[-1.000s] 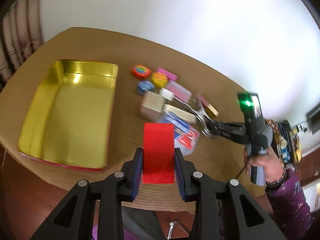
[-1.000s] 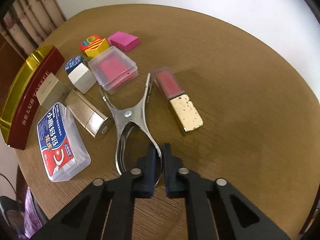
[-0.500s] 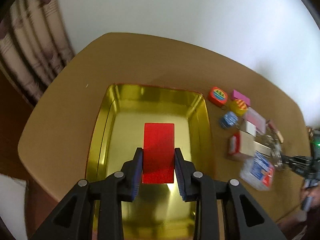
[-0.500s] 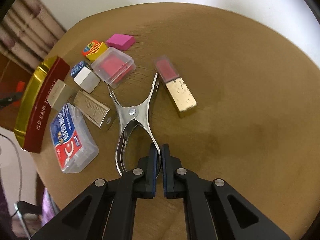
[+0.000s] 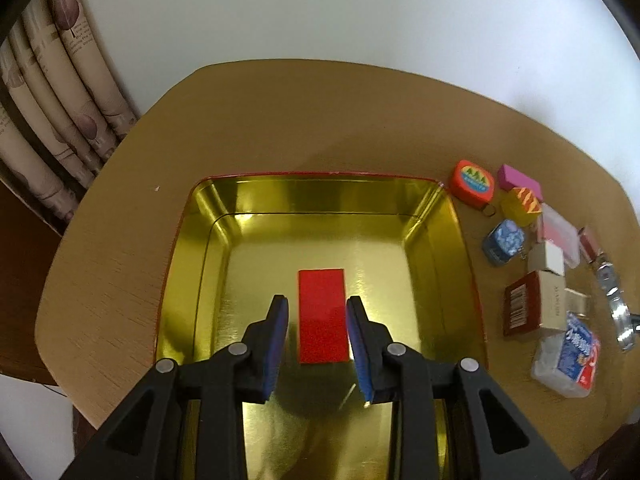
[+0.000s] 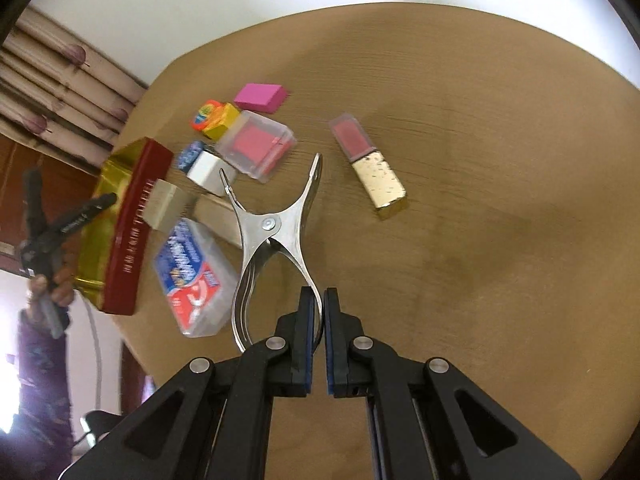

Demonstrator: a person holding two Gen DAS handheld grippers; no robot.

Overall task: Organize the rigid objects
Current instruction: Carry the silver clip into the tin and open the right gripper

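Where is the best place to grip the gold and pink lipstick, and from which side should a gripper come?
Grip the lipstick across its gold half, coming from above with the fingers on its two long sides. It lies flat on the table with bare wood on both sides, and its flat, parallel walls probably suit the pads. The clear pink end looks smoother, so likely more slippery.

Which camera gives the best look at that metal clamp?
The right wrist view: the whole clamp lies in the middle, one handle between the shut right hand-held gripper. The left wrist view catches only a blurred part at its right edge.
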